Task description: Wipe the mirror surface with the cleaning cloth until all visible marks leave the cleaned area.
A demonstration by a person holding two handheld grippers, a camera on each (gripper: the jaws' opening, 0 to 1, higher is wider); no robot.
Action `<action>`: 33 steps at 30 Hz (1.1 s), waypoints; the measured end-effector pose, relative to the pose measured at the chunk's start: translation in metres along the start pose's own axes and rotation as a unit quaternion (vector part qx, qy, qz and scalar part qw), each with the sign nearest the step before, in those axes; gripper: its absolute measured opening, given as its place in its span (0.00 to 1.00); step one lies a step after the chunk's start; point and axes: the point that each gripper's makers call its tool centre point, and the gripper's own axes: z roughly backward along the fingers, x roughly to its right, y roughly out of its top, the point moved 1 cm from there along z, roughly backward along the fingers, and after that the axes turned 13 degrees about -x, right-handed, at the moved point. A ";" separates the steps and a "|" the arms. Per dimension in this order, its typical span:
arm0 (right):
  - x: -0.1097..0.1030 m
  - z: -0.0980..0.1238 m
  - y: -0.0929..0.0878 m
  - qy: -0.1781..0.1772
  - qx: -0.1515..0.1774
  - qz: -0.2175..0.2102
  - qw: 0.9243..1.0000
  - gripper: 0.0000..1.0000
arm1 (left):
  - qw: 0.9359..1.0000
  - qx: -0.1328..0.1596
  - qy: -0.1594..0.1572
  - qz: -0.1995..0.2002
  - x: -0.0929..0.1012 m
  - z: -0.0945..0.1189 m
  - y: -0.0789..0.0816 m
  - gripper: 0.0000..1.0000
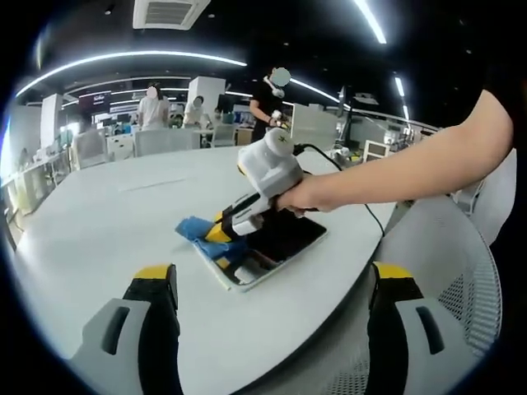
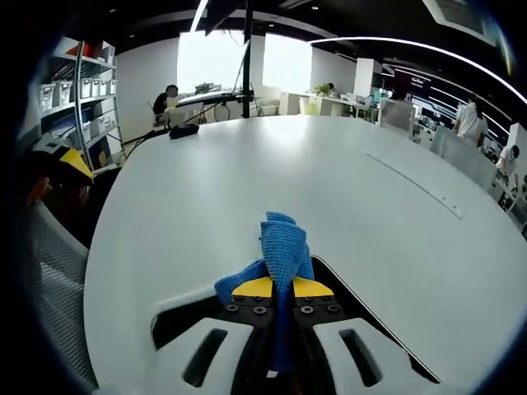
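The mirror (image 1: 272, 247) is lying flat on the white table (image 1: 123, 222), near its edge. The blue cleaning cloth (image 2: 282, 247) is trailing over its end, pinched in the right gripper (image 2: 282, 290). The left gripper (image 1: 272, 284) is hovering apart, jaws spread. Any marks are too small to see, so I'd guess the wiping is unfinished.
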 end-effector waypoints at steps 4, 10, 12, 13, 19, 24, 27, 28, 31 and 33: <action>0.006 -0.003 0.002 -0.006 0.001 -0.006 1.000 0.00 | 1.000 -0.002 -0.003 -0.003 0.001 -0.001 0.000 0.94; 0.012 -0.004 0.004 -0.015 0.004 -0.012 1.000 0.00 | 1.000 -0.006 -0.008 -0.006 0.004 -0.002 -0.001 0.94; 0.013 -0.005 0.005 -0.020 0.005 -0.014 1.000 0.00 | 1.000 -0.005 -0.009 -0.006 0.004 -0.002 -0.001 0.94; 0.014 -0.005 0.005 -0.022 0.005 -0.014 1.000 0.00 | 1.000 -0.005 -0.009 -0.006 0.004 -0.002 0.000 0.94; 0.016 -0.006 0.006 -0.027 0.006 -0.018 0.999 0.00 | 1.000 -0.003 -0.007 -0.005 0.004 -0.002 0.000 0.94; 0.016 -0.006 0.005 -0.027 0.005 -0.021 0.999 0.00 | 1.000 -0.005 -0.008 -0.006 0.005 -0.003 0.000 0.94; 0.016 -0.006 0.005 -0.024 0.005 -0.027 0.999 0.00 | 1.000 -0.004 -0.005 -0.006 0.004 -0.003 0.000 0.95; 0.017 -0.006 0.005 -0.023 0.005 -0.028 0.999 0.00 | 1.000 -0.002 -0.002 -0.007 0.003 -0.002 0.001 0.95; 0.017 -0.006 0.005 -0.022 0.005 -0.028 0.999 0.00 | 1.000 -0.007 -0.005 -0.003 0.003 -0.003 -0.001 0.95; 0.018 -0.006 0.005 -0.022 0.005 -0.028 0.999 0.00 | 1.000 -0.008 -0.005 -0.002 0.003 -0.003 -0.001 0.95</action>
